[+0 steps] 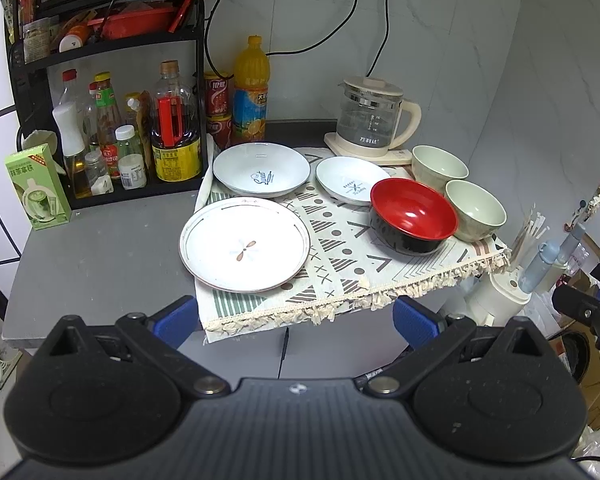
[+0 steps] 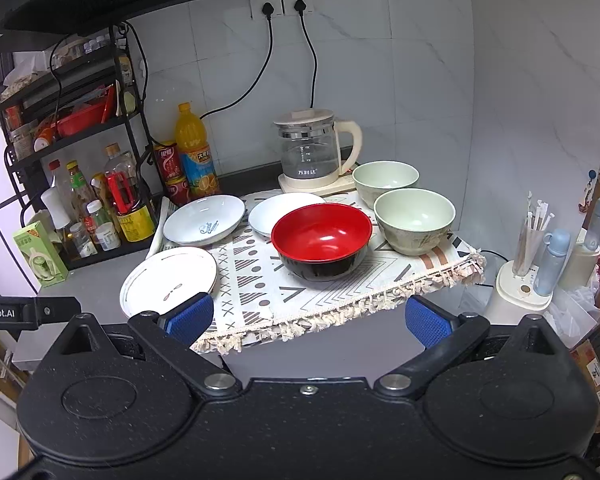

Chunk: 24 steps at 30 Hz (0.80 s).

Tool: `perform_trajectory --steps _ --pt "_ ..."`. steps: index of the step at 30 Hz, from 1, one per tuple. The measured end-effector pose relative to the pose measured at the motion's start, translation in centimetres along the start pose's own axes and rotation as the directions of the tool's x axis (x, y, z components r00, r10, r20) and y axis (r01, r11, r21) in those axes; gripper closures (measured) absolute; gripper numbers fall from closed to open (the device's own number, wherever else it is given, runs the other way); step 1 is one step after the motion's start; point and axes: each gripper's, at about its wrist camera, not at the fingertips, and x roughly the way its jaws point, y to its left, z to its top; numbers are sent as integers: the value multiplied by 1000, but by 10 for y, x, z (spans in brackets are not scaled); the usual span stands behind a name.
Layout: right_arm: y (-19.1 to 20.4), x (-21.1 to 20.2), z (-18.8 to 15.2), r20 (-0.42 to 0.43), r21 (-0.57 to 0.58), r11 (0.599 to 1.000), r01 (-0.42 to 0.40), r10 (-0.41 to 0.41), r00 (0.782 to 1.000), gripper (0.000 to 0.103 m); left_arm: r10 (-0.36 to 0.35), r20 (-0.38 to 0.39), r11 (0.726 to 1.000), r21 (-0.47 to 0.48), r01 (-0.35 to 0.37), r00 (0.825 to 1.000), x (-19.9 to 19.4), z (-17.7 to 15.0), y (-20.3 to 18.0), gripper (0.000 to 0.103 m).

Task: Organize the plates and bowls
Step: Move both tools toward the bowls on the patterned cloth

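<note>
On a patterned cloth [image 1: 340, 256] [image 2: 300, 296] lie a large flat white plate [image 1: 243, 244] [image 2: 169, 276], a deep white plate [image 1: 261, 169] [image 2: 203, 220], a small white plate [image 1: 350, 180] [image 2: 277, 209], a red-and-black bowl [image 1: 414, 214] [image 2: 322, 240] and two pale green bowls [image 1: 476, 210] [image 2: 414, 220], [image 1: 439, 164] [image 2: 384, 178]. My left gripper [image 1: 295, 322] is open and empty, short of the cloth's front edge. My right gripper [image 2: 310, 320] is open and empty, also short of the front edge.
A glass kettle [image 1: 370, 118] [image 2: 310, 152] stands behind the bowls. A black rack of bottles [image 1: 111, 128] [image 2: 91, 200], an orange juice bottle [image 1: 251, 88] [image 2: 193, 152] and a green carton [image 1: 37, 186] stand at left. A white appliance [image 2: 520, 284] stands right of the counter.
</note>
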Motion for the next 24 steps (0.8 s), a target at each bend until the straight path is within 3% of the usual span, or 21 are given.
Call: perform_trajectory --steps 24 --pt "-1 -1 -2 -22 -15 1000 1 -1 1000 0 1 -2 1000 -23 -1 1000 -6 -5 -5 1"
